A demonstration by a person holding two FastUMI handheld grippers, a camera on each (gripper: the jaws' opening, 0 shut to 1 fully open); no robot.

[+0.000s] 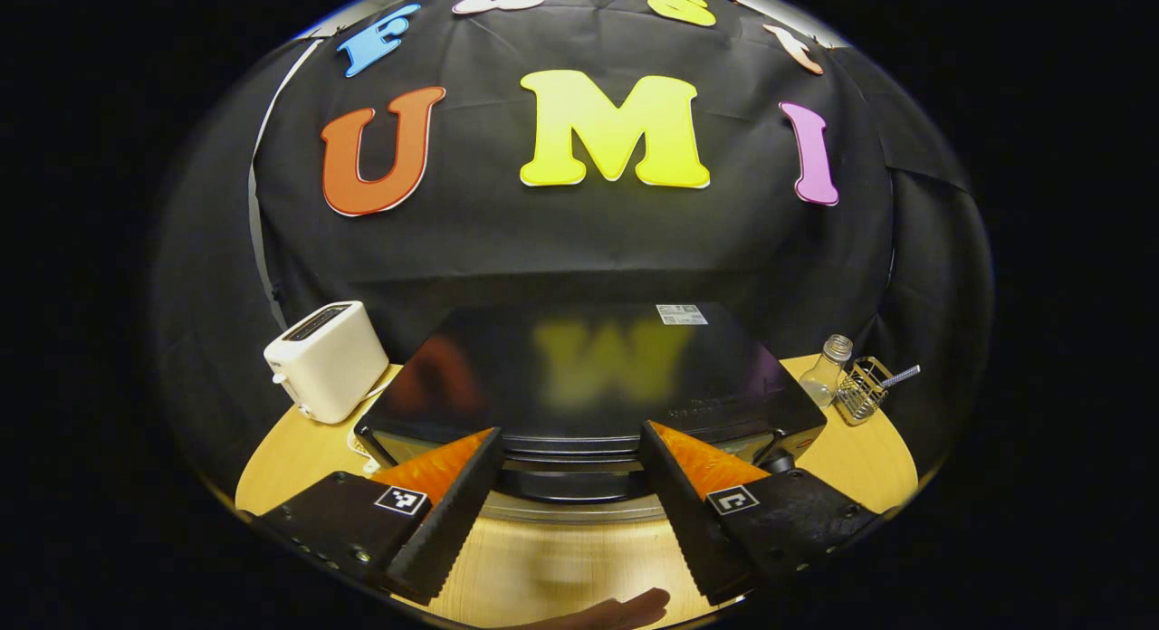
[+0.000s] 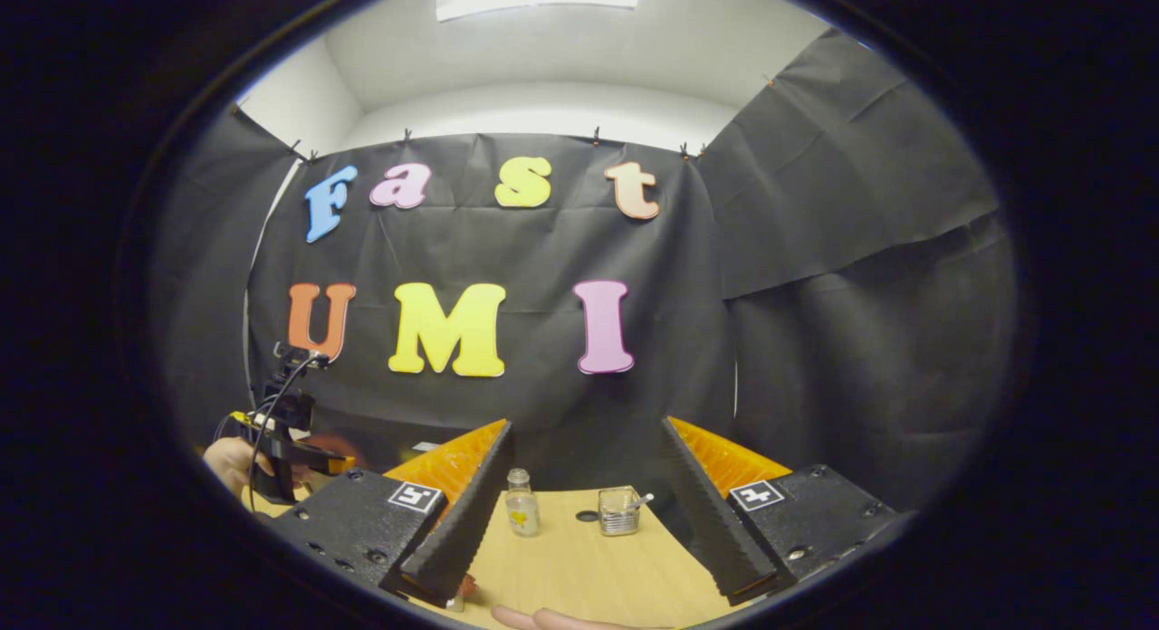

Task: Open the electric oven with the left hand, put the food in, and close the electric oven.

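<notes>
Black, glossy top panel of the electric oven (image 1: 579, 367) sits just ahead of and below the left gripper (image 1: 570, 494); its fingers spread wide, released, holding nothing; between the fingertips, the oven's front upper edge and a dark bar that is probably the door handle (image 1: 570, 481); fingers near it, whether touching I cannot tell. Door appears unopened, judged from the closed front edge; opening step looks to be in hand. Food is not identifiable here.

Right gripper (image 2: 589, 512) also released, fingers apart, empty, held over the pale wooden table (image 2: 579, 567); beyond its fingertips, between them, a small glass bottle (image 2: 521, 503) and just beside it a small wire basket (image 2: 620, 510) with a utensil handle poking out. Far off to its left, a hand (image 2: 231, 462) holding the other gripper.

Risks, as judgement: fingers could close above the handle and slip off the smooth top, because the approach comes in high; a pull without a squared grip may drag the oven toward the table edge; the door might swing down onto the tabletop area in front of it.

Counts: one oven; one white toaster (image 1: 326, 360), left of the left fingers; one bottle; one wire basket; two grippers; one label sticker (image 1: 681, 314) on the oven top.
</notes>
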